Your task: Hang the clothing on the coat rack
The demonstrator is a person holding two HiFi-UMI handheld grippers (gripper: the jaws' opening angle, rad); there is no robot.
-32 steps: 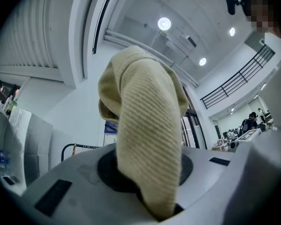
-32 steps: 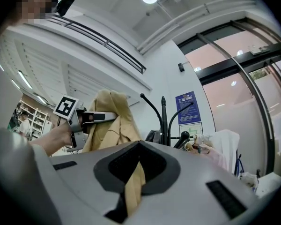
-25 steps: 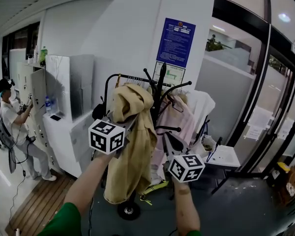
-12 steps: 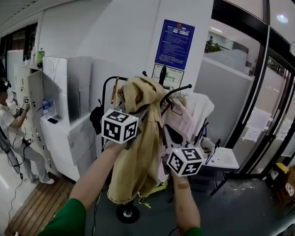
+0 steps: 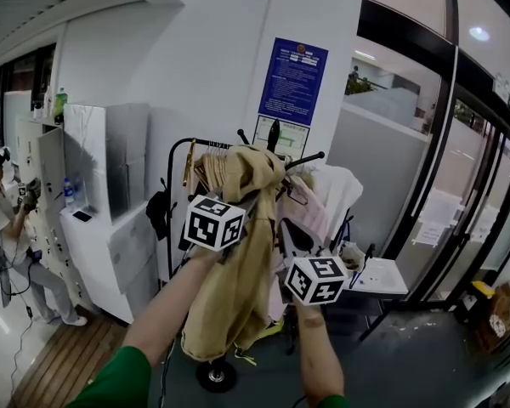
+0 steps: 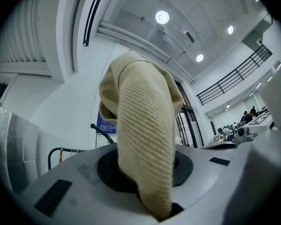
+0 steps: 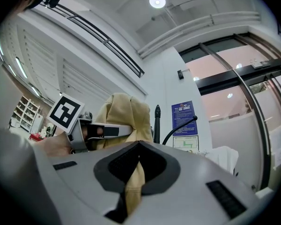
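Left gripper (image 6: pixel 147 172) is clamping a thick fold of the beige jacket (image 5: pixel 238 262); right gripper (image 7: pixel 131 182) is pinching a thinner strip; jacket is hanging centre frame against the coat rack (image 5: pixel 274 134); pink garment (image 5: pixel 310 215) is crowding the prongs right of centre; black rail (image 5: pixel 183 155) is standing just left.

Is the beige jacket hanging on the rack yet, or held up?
Held up: left tool and right tool both clamp the beige jacket, near the coat rack.

No writing can be read. The blue notice (image 5: pixel 292 82) on the white wall (image 5: pixel 195 66) carries lines of white print too small to make out. The white sheet (image 5: pixel 281 134) just below it shows a green plan, its lettering equally illegible.
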